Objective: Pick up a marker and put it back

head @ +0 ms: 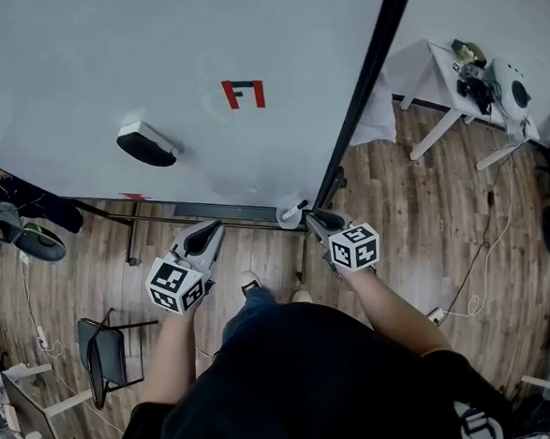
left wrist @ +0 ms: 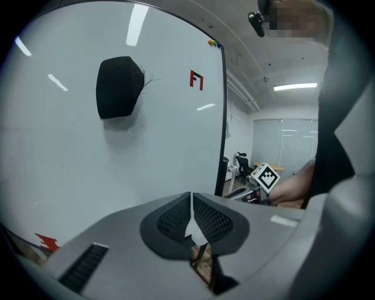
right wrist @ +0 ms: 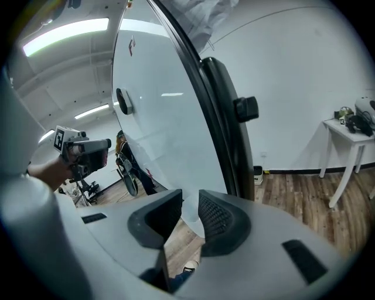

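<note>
Head view: the whiteboard (head: 99, 51) fills the upper left, with a black eraser (head: 147, 144) stuck on it at 8 o'clock from the red mark (head: 243, 93)

At the board's lower right corner, 5 o'clock from that mark, sits a white holder (head: 288, 213). A short stick pokes out of it toward 2 o'clock. I read that as the marker (head: 301, 204), though it's too small to be sure

My right gripper (head: 315, 217) is just beside the holder, at its 3 o'clock. Its fingers (right wrist: 215, 220) stand apart with a fair gap, pads pressing on nothing; only a white shape shows through beyond them

My left gripper (head: 209, 229) hangs below the board's bottom edge, at 9 o'clock from the right one and apart from the holder. Its fingers (left wrist: 214, 220) are together, nothing between

Wood floor (head: 416, 224) lies below both
</note>
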Action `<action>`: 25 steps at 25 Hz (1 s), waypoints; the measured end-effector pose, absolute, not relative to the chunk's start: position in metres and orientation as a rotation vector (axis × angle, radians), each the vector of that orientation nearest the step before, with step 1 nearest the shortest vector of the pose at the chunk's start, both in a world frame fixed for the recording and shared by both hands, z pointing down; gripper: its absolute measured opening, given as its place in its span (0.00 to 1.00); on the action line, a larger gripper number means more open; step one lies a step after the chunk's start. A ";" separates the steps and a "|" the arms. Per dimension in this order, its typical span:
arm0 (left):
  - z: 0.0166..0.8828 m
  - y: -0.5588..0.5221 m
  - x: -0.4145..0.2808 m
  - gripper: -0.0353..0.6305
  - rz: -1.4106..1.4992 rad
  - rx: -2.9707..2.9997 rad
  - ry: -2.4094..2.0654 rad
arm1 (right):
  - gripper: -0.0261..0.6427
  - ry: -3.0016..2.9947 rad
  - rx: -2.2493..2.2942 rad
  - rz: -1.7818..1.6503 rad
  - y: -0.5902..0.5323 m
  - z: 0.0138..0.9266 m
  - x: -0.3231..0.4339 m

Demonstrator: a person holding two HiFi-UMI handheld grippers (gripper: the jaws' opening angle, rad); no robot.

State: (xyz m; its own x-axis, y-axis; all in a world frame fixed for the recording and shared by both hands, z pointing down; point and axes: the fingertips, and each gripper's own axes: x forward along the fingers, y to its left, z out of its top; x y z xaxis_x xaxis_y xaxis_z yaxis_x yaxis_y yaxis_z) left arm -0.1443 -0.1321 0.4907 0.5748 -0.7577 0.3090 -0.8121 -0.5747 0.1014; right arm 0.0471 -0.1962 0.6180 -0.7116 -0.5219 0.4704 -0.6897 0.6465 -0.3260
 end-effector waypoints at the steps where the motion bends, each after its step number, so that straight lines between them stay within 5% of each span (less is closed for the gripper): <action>1: 0.493 -0.134 -0.147 0.09 0.345 2.574 -1.302 | 0.16 -2.524 0.975 0.715 -0.198 0.623 0.046; 25: 0.528 -0.159 -0.169 0.09 0.394 2.556 -1.183 | 0.21 -2.384 1.086 0.884 -0.229 0.688 0.028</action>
State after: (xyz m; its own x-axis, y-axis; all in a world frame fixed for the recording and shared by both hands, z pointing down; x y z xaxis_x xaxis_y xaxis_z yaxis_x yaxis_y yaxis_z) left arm -0.1689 -0.1590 0.5277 0.6240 -0.6906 0.3656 -0.7720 -0.6174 0.1512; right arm 0.0279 -0.2293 0.6882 -0.6322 -0.5357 0.5598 -0.7712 0.5050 -0.3877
